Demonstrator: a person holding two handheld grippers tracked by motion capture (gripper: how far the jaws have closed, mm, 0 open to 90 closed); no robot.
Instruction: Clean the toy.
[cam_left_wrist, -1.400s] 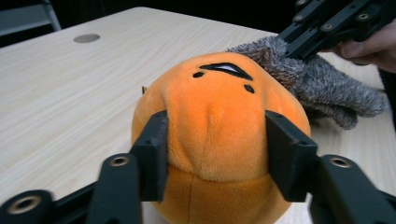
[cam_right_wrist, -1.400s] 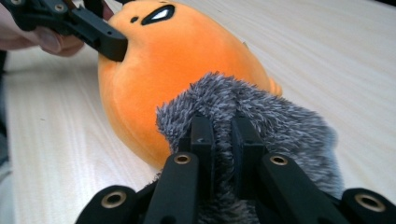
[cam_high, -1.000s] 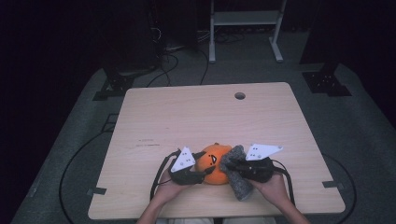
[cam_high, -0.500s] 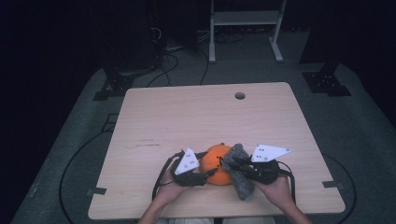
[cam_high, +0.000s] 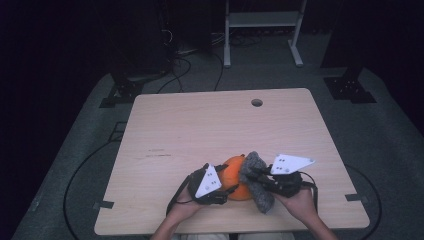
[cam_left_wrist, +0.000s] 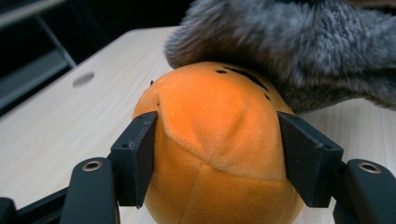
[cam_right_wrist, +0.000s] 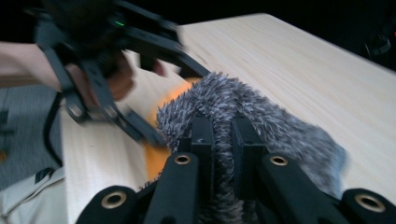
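Near the front edge of the wooden table (cam_high: 200, 130), w/ a small round hole (cam_high: 257, 102) at its far side, sits an orange plush ball (cam_high: 235, 182) w/ black marks on top. Grey furry cloth (cam_high: 255, 185) drapes against the ball's right side & touches its top. Left gripper (cam_left_wrist: 217, 158) straddles the ball: jaws have just been opening, ball between them, left pad at the plush, right pad w/ a slight gap, approx half open. Right gripper (cam_right_wrist: 223, 140) is clamped tight on the grey fur, jaws nearly together
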